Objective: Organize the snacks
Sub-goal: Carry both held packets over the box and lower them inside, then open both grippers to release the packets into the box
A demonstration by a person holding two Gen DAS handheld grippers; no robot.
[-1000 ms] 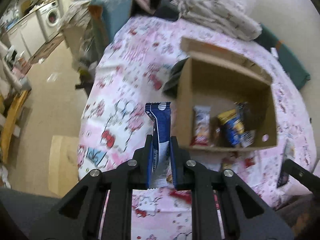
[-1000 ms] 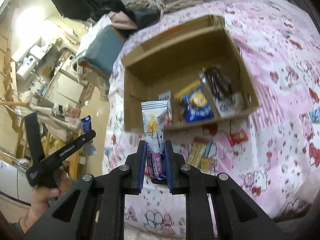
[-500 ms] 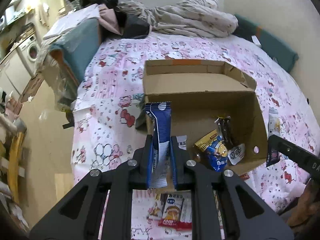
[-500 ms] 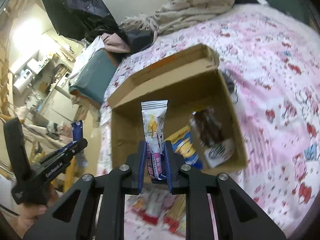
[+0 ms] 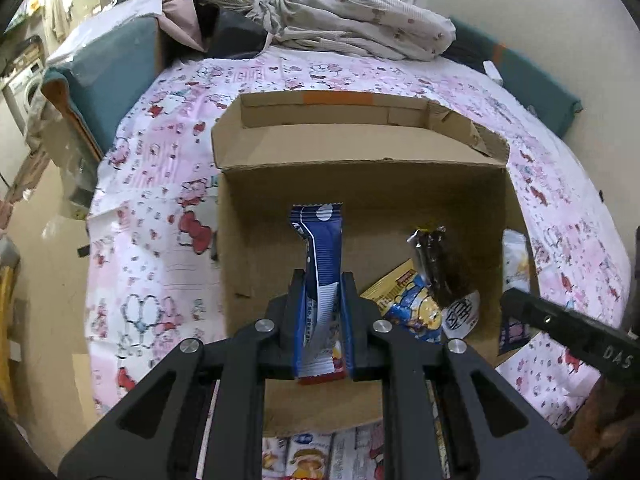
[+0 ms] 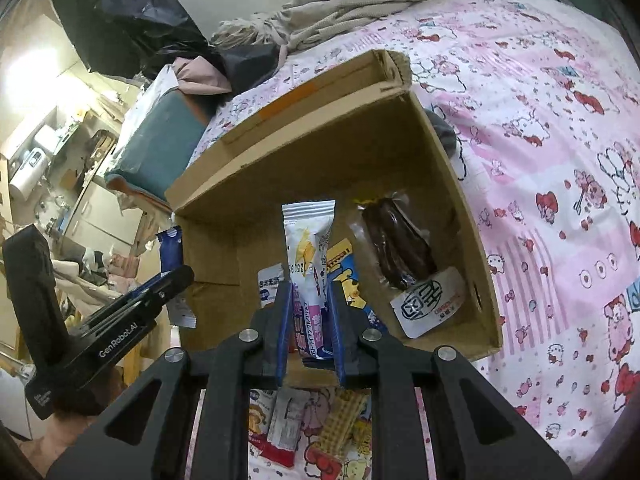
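Observation:
An open cardboard box (image 5: pixel 360 152) (image 6: pixel 304 152) stands on the pink-print bed. My left gripper (image 5: pixel 323 292) is shut on a blue snack packet (image 5: pixel 322 248), held upright over the box's near left part. My right gripper (image 6: pixel 308 300) is shut on a white and pink snack packet (image 6: pixel 308 252), held over the box's near edge. In the box lie a yellow-blue snack bag (image 5: pixel 408 308) (image 6: pixel 348 268), a dark chocolate-coloured packet (image 5: pixel 436 264) (image 6: pixel 396 244) and a small white packet (image 6: pixel 268 284). The left gripper with its blue packet (image 6: pixel 170 248) shows at the left of the right wrist view.
Several loose snack packets (image 6: pixel 316 428) (image 5: pixel 320 456) lie on the bed in front of the box. A crumpled blanket (image 5: pixel 352 20) and a teal cushion (image 5: pixel 104 68) sit at the far side. The bed's left edge drops to the floor (image 5: pixel 44 240).
Both grippers have moved forward and closer to the box, each still holding its packet. The box now fills more of both views, and the packets hang over its inside.

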